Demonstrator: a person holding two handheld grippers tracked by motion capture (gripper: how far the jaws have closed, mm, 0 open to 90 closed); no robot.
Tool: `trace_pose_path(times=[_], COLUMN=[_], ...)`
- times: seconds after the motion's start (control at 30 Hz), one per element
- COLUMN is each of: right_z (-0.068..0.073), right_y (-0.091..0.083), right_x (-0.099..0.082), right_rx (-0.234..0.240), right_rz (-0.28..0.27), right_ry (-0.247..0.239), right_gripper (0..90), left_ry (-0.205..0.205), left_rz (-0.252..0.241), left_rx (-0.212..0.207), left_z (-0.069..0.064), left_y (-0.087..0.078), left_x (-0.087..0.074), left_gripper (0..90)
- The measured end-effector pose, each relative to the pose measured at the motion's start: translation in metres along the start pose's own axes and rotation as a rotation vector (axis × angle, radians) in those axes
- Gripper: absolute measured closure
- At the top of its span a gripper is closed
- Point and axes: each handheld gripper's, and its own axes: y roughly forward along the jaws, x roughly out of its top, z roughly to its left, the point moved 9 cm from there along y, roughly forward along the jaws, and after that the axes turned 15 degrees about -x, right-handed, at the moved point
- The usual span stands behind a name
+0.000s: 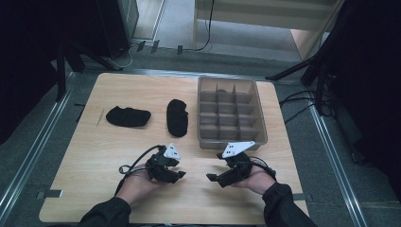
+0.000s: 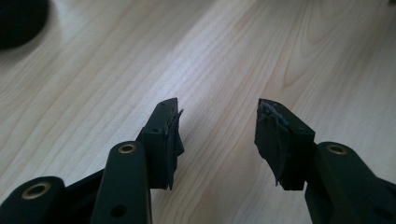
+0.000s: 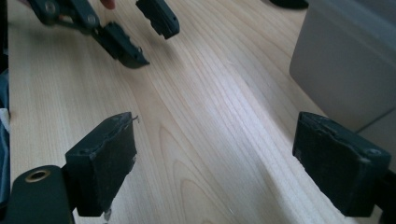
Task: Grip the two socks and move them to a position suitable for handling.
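The two black socks lie left of the grey tray (image 1: pixel 203 113). The upright sock (image 1: pixel 177 117) points away from the left gripper (image 1: pixel 178 168), nearer than the right gripper (image 1: pixel 211 178). Both grippers are open and empty

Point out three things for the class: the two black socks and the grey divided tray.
left black sock (image 1: pixel 128 116), high view, middle of its body.
right black sock (image 1: pixel 177 117), high view, middle of its length.
grey divided tray (image 1: pixel 260 116), high view, on its right wall.
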Motion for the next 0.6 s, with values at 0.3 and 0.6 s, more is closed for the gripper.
trace_pose_path(times=[0.3,0.6], right_z=[-0.004,-0.002], right_y=[-0.01,-0.021], right_x=[0.016,0.023], right_rx=[-0.019,-0.027], right_rz=[-0.085,-0.124], right_ry=[-0.055,-0.081], right_gripper=[17.3,45.5], left_ry=[-0.074,-0.067], left_rz=[-0.058,-0.064], left_rx=[-0.01,-0.013], left_z=[0.007,0.003], left_y=[-0.021,-0.04], left_x=[0.002,0.002], left_gripper=[44.3,43.4])
